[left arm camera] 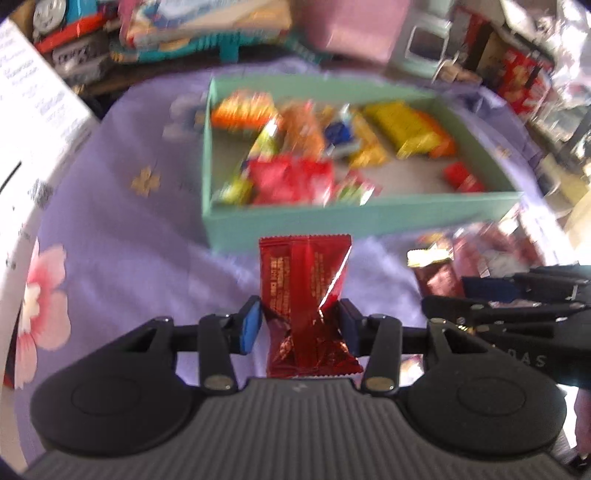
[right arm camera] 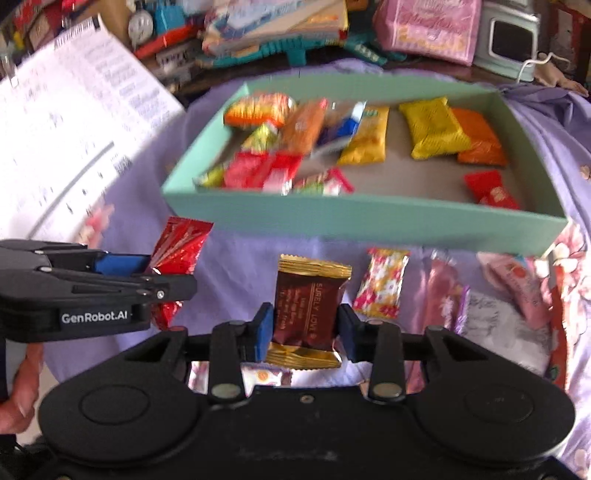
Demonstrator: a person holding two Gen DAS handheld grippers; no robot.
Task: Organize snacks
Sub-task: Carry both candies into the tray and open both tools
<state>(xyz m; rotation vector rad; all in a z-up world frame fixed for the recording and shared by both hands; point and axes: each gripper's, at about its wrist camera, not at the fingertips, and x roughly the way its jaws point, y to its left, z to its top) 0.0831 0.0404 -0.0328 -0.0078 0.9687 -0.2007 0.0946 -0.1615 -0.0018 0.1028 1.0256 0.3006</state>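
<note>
My left gripper (left arm camera: 301, 323) is shut on a dark red foil snack packet (left arm camera: 304, 280), held upright in front of the mint green box (left arm camera: 362, 218). It also shows in the right wrist view (right arm camera: 177, 251). My right gripper (right arm camera: 304, 334) is shut on a brown and gold snack packet (right arm camera: 308, 314), held above the purple cloth in front of the box (right arm camera: 369, 218). The box holds several yellow, orange and red snack packets (right arm camera: 432, 127). The right gripper shows at the right edge of the left wrist view (left arm camera: 498, 299).
Loose candies lie on the flowered purple cloth: a floral-wrapped one (right arm camera: 382, 282) and pink ones (right arm camera: 517, 280) to the right. A white printed sheet (right arm camera: 66, 140) stands at the left. Toys and boxes (right arm camera: 258, 33) crowd the back.
</note>
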